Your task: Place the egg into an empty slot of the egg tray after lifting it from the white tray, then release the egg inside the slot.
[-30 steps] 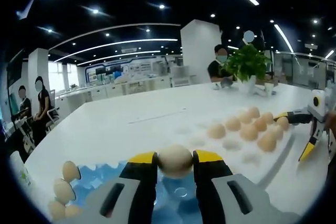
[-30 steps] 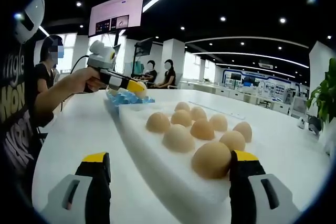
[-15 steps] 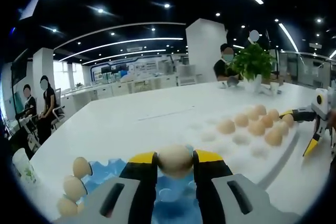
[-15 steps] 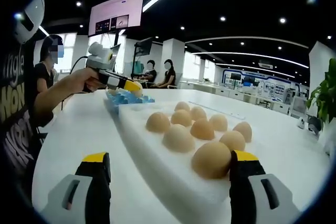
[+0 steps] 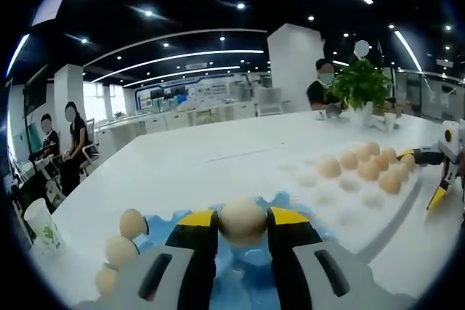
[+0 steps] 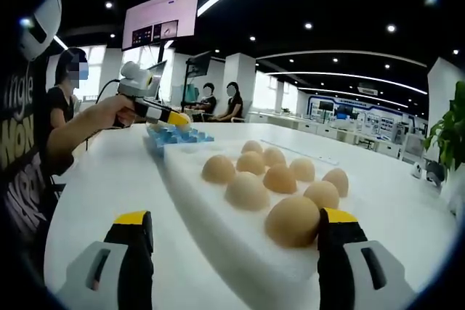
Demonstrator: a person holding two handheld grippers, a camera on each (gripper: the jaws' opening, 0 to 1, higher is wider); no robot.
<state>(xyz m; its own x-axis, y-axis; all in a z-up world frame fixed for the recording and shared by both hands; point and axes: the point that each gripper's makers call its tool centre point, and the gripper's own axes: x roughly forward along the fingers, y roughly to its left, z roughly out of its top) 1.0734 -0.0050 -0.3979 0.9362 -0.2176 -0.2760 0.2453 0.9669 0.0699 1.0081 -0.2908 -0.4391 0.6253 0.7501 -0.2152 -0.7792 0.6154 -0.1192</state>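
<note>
Left gripper (image 5: 242,224), jaws clamped on egg (image 5: 242,221), hangs directly above blue egg tray (image 5: 251,281) slots; right gripper (image 6: 236,241) wide, idle at white tray (image 6: 232,234) corner.

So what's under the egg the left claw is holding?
The blue egg tray lies below the egg; the left claw covers the slots directly beneath, so I can't tell whether they're empty.
</note>
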